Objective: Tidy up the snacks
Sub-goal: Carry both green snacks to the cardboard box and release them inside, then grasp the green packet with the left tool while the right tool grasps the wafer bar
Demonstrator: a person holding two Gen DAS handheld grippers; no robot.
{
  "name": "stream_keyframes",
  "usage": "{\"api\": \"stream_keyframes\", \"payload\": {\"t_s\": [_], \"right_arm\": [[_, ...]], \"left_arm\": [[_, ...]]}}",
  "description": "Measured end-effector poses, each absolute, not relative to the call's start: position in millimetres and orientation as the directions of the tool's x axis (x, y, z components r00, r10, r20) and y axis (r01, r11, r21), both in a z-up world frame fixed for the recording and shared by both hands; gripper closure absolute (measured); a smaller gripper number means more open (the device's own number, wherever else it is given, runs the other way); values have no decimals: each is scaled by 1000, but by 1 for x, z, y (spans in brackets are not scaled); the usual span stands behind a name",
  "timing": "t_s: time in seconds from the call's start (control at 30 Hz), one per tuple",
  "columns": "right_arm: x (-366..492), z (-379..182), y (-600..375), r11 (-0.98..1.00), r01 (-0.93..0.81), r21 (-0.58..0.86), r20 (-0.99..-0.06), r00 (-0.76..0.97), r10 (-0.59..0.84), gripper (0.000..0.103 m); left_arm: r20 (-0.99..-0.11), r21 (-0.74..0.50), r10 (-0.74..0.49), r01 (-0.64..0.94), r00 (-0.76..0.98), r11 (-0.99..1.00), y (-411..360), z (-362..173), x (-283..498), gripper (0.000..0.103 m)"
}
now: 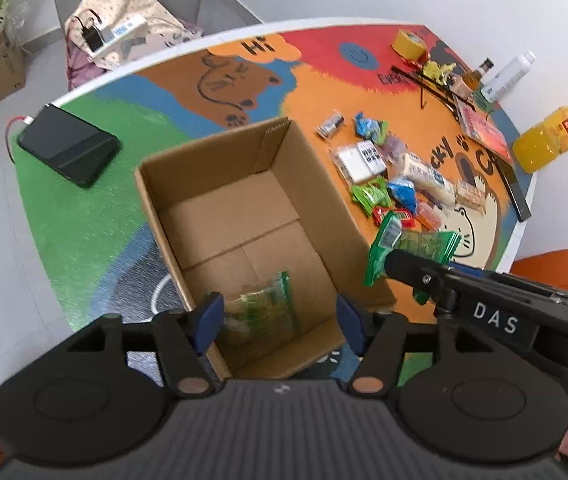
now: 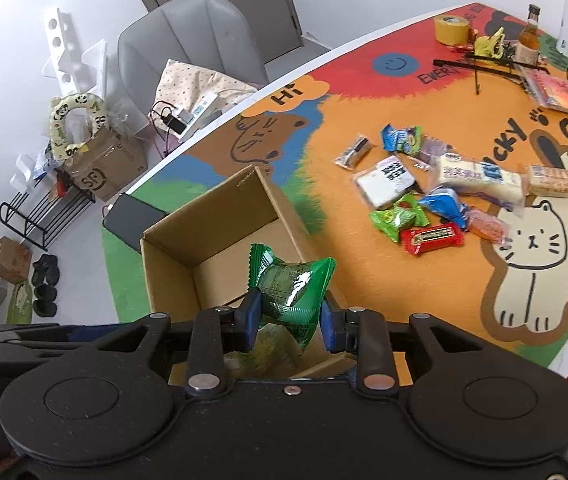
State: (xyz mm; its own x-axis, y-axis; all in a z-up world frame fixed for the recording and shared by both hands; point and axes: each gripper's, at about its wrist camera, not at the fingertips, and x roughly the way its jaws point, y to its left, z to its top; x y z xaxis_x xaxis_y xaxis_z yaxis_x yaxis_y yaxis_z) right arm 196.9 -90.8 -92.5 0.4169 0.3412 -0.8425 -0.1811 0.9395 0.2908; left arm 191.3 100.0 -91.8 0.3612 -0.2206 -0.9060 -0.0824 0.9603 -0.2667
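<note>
Snacks in mixed wrappers [image 2: 435, 196] lie heaped right of the open brown cardboard box [image 1: 244, 216]. Left gripper [image 1: 278, 314] hangs over the box, jaws wide, a green packet [image 1: 262, 306] lying inside below. Right gripper [image 2: 287, 320] pinches a green foil snack packet [image 2: 289, 288] above the box.

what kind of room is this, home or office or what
Probably a lived-in home or a casual shared room, not a formal office: a round table with a cartoon cat mat, a grey chair piled with bedding, and a shoe rack by shipping boxes.
</note>
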Motion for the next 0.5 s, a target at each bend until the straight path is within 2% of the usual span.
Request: {"api": "stream_keyframes", "payload": {"t_s": [0.1,0.5], "right_arm": [[196,-93,-90,935,-183,304,-843,405,354,67],[191,-91,-133,952,-111,286,-850,430,305,64]], "left_arm": [[-902,-270,-214,-103,374,957,108,-88,191,35],[-913,-221,-163,-116,374,968,99,-85,196,19]]}}
